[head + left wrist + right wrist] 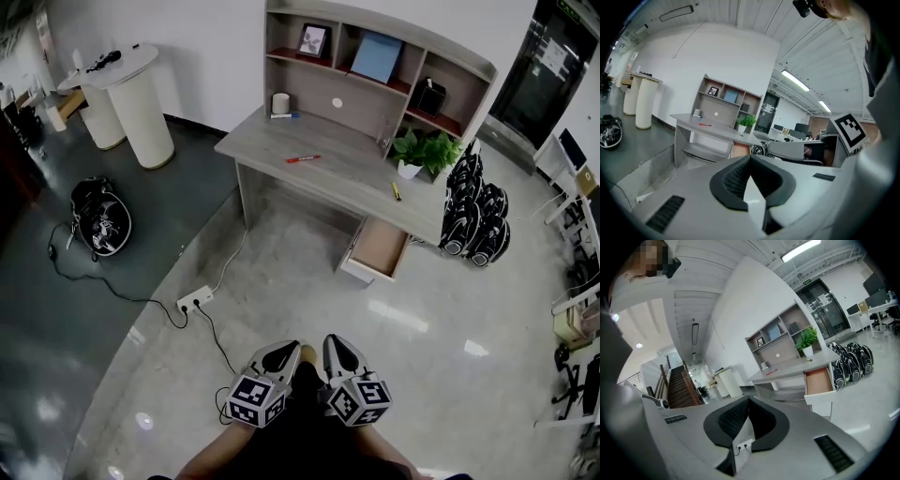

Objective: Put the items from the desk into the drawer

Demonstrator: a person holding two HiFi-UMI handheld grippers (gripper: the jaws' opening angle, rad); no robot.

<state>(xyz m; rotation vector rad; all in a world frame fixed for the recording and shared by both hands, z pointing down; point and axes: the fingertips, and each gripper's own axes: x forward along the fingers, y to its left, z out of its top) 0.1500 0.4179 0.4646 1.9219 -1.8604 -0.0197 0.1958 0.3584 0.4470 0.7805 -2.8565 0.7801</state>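
We hold our left grey plastic gripper (280,355) and right grey plastic gripper (341,352) side by side just before our body, both pointing forward, tilted slightly down, jaws closed together on nothing

Colours as I log them from here:

- Table (347,173): pale grey wood grain.
- On the table: red pen (303,159), yellow pen (397,191), blue pen (286,115), white cup (280,102), green plant (429,148) in a white pot (409,170).
- Drawer (380,246): tan-brown inside, white front.
- Folder (377,58) on the shelf: light blue.
- Left claw (279,356) and right claw (342,352): grey-white shells with black ribbed pads.
- Cubes (259,399): black-and-white square markers.
- Floor (422,356): glossy pale grey, and I see dark grey at the left.
- Backpacks (473,211): black with white trim.
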